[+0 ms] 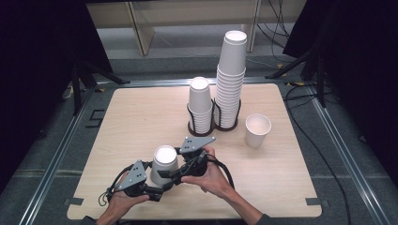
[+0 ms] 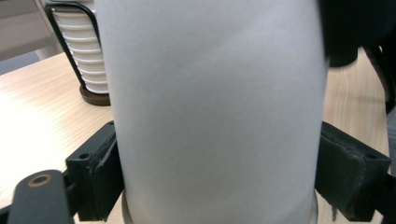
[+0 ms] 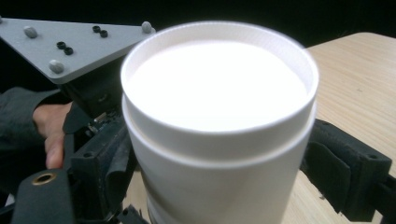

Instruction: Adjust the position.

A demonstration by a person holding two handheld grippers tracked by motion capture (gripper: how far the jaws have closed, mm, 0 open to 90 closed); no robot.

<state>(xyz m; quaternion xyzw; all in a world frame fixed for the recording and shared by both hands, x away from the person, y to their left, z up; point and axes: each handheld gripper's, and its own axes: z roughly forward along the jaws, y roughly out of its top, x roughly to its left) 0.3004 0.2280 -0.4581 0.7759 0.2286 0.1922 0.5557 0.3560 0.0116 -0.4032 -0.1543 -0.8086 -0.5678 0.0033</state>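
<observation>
The nested paper cups (image 1: 164,164) stand upside down near the table's (image 1: 141,122) front edge; the left gripper (image 1: 149,182) clamps the outer cup low down; the right gripper (image 1: 174,165) grips higher, its jaws against the cup wall

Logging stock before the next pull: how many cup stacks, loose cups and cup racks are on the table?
Racked upside-down cup stacks: 2, the tall stack and the short stack
Loose cups: 2, the upright cup and the upside-down cup between the claws
Wire racks: 2
Total: 6
</observation>
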